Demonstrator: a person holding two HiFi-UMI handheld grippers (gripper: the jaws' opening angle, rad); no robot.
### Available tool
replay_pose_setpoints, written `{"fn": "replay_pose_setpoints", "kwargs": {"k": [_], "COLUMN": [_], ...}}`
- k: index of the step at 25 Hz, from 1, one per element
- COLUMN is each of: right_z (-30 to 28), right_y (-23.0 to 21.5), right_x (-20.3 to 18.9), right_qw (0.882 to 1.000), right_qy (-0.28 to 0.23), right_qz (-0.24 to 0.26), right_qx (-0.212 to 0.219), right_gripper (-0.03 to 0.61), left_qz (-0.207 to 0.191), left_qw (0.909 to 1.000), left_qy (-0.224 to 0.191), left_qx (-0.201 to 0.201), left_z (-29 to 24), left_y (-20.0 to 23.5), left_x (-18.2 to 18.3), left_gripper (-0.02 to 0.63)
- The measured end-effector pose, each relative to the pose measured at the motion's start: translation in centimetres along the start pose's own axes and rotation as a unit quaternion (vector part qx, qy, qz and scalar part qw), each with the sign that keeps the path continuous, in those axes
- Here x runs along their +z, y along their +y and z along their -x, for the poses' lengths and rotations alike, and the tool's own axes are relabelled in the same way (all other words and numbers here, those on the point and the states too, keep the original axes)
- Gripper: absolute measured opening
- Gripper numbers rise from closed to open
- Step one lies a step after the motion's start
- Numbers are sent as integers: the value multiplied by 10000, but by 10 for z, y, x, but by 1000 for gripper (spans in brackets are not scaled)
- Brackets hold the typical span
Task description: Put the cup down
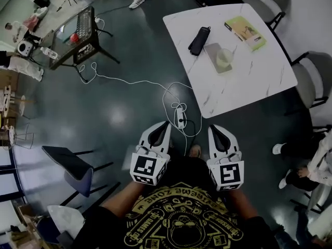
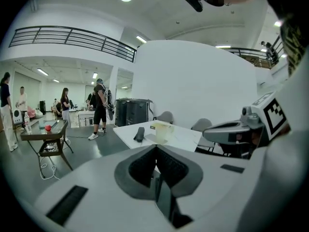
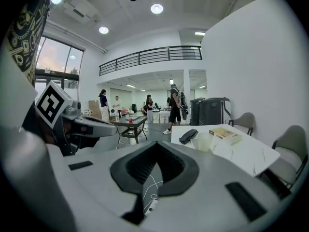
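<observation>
A translucent cup (image 1: pixel 224 57) stands on a grey pad (image 1: pixel 212 51) on the white marble table (image 1: pixel 244 87), far from both grippers. Beside it lie a black case (image 1: pixel 199 40) and a yellow-green book (image 1: pixel 245 32). My left gripper (image 1: pixel 162 126) and right gripper (image 1: pixel 218 130) are held close to the body over the floor, side by side, both shut with nothing in them. The cup (image 2: pixel 163 132) shows beyond the closed tips of the left gripper (image 2: pixel 155 149). In the right gripper view, the cup (image 3: pixel 204 141) stands past the right gripper (image 3: pixel 157 146).
A power strip with white cables (image 1: pixel 180 117) lies on the dark floor between me and the table. Grey chairs (image 1: pixel 316 79) stand round the table, another chair (image 1: pixel 70 165) at lower left. A dark side table (image 1: pixel 78 38) stands far left. A seated person's feet (image 1: pixel 290 149) are at right.
</observation>
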State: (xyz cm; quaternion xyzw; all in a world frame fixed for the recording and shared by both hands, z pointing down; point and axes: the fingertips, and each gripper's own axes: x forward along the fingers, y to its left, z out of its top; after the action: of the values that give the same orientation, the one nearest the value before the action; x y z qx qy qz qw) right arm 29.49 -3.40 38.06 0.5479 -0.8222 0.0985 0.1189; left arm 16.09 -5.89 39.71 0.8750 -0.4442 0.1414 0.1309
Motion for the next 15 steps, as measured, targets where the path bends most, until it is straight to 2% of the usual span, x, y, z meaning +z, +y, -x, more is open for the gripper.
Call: {"fn": "replay_pose_setpoints", "kwargs": {"k": [6, 15], "right_z": [-8, -32], "right_y": [6, 21], "right_x": [-10, 0], "right_qw": [9997, 9985], "right_qy": [124, 262], "right_qz": [-120, -57], "right_qx": [-146, -472], "right_gripper": [5, 5], "left_qz": [-57, 18], "left_qw": [9998, 9990], "left_qy": [-8, 1], "left_qx": [-181, -445], "left_z": [2, -3], "left_y": [6, 37], "left_x": [-4, -2], "left_gripper": [6, 6]}}
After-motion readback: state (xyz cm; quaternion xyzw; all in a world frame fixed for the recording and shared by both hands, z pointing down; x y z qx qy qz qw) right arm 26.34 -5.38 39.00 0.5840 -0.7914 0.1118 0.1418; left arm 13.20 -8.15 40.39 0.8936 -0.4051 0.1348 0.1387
